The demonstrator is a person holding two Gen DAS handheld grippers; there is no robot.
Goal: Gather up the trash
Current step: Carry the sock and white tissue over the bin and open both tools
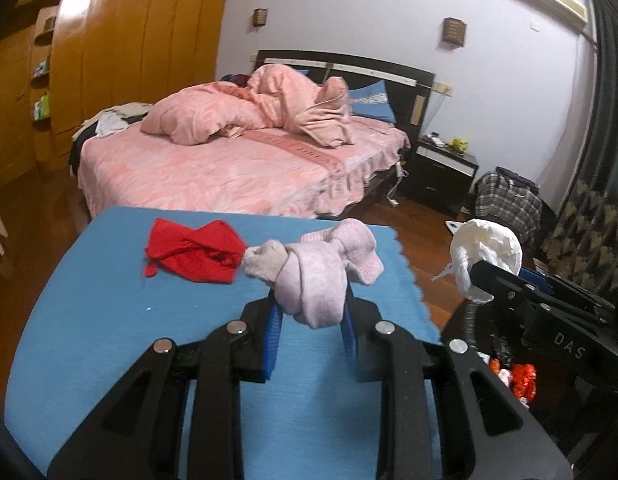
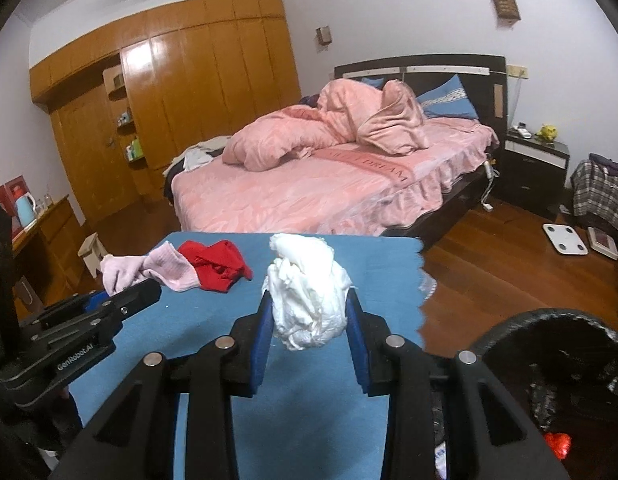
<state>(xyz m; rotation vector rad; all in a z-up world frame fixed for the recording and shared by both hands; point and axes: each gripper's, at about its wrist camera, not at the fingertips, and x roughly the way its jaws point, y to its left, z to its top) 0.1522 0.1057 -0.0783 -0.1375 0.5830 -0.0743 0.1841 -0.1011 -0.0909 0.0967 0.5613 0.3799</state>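
Judging from the scene, the collecting is partly done: red and white scraps are already seen inside the black bin (image 1: 521,380) at the right of the blue table (image 1: 109,320), while two items are gripped and one is left lying. The left gripper (image 1: 311,320) is clenched on a knotted pale pink sock (image 1: 317,276), whose twisted bundle is pinched between the blue pads with a loose cuff flopped toward the right. The right gripper (image 2: 309,320) is clamped on a crumpled white tissue wad (image 2: 307,300), which is held off the cloth, near the table's right edge and beside the bin's rim. The wad is seen to be soft, creased and irregular, with a thin torn tail hanging out in the left wrist view. A red cloth (image 1: 197,252) is left on the table's far part, flat and rumpled, just beside the sock. Both held pieces are not yet dropped in the bin, so release over its mouth is judged to remain.
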